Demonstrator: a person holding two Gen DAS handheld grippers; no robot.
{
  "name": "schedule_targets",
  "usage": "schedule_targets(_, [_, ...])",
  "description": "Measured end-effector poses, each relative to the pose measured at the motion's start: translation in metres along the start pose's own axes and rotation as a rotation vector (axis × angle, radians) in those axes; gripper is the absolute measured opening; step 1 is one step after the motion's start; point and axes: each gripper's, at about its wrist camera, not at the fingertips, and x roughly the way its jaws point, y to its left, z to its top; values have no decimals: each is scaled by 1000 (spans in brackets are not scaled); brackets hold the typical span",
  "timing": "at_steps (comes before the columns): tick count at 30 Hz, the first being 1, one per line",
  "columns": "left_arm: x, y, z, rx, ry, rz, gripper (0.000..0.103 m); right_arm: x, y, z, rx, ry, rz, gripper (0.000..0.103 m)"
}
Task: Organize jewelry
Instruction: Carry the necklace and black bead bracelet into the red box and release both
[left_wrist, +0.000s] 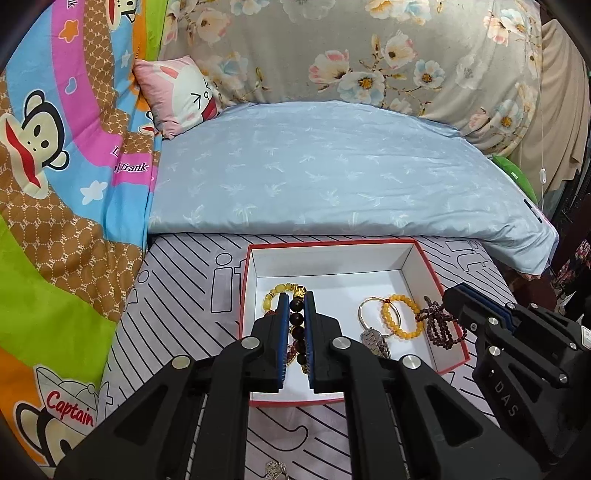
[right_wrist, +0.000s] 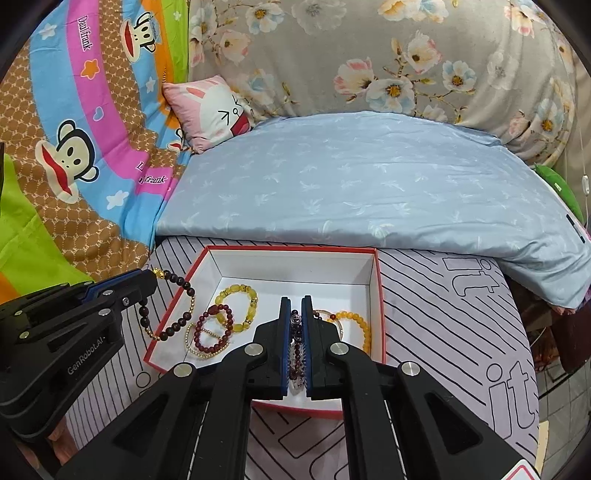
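Several bracelets (right_wrist: 236, 308) in box (right_wrist: 295, 251) — grippers (right_wrist: 296, 306) clamped.

Left gripper (left_wrist: 296, 295) and right gripper (right_wrist: 295, 300) both have jaws clamped nearly together.

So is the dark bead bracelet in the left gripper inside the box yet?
Partly: the dark bead bracelet, clamped by the left gripper, drapes over the red box's left rim.

Your box (right_wrist: 373, 273): matt white card, red edge. Dark bead bracelet (right_wrist: 177, 325): glossy, with gold-metal beads. Yellow bracelet (right_wrist: 236, 308): translucent, polished. Bangle (left_wrist: 364, 314): shiny metal. Your fingers (left_wrist: 282, 332): matt black plastic, ribbed blue pads. Bedsheet (right_wrist: 424, 314): smooth cloth.
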Motion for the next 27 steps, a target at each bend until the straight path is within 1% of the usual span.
schedule_targets(10, [29, -3, 5, 4, 33, 15, 8, 23, 0, 10, -8, 11, -5, 6])
schedule_targets(27, [69, -10, 9, 14, 80, 27, 8, 60, -7, 13, 3, 47, -19, 6])
